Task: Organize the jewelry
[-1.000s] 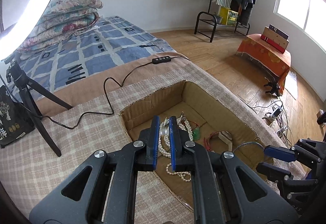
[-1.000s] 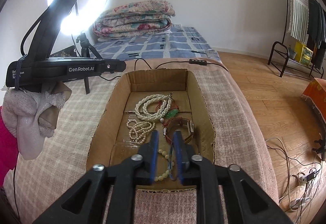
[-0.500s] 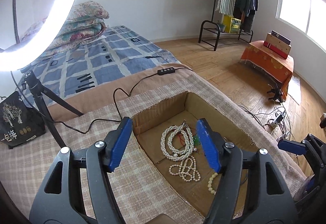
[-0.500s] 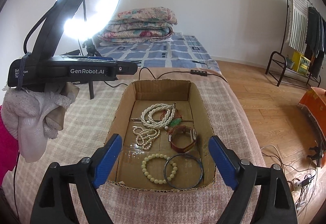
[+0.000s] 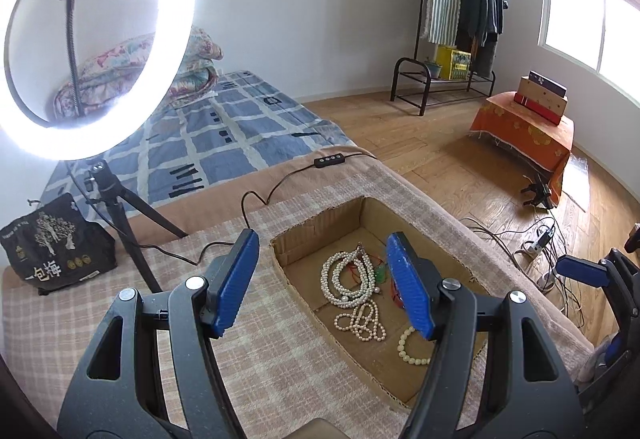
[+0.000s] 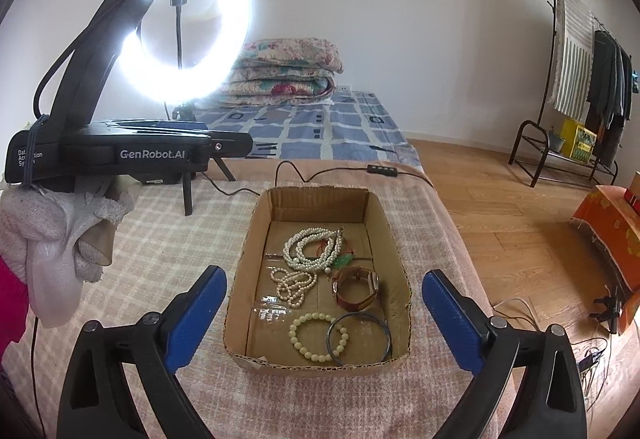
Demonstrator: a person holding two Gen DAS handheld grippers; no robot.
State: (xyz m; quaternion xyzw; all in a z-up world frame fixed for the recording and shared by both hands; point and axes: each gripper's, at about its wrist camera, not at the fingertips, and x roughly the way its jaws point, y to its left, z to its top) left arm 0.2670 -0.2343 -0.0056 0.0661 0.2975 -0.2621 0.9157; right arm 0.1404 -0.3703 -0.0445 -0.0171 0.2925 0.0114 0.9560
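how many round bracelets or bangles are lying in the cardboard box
2, both at the near end of the brown cardboard box: a pale cream beaded bracelet and a thin dark metal bangle overlapping its right side. The pearl strands farther back could hide another.

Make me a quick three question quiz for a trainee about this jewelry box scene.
1. True or false: the right claw is shut on the brown leather-strap wristwatch.
2. Which item overlaps the pale green beaded bracelet in the shallow cardboard box: A) the thin dark metal bangle, B) the large coiled white pearl necklace, C) the watch?
3. Fill in: the left claw is ____.

Key: 1 false, both claws are open and empty; 2 A; 3 open.
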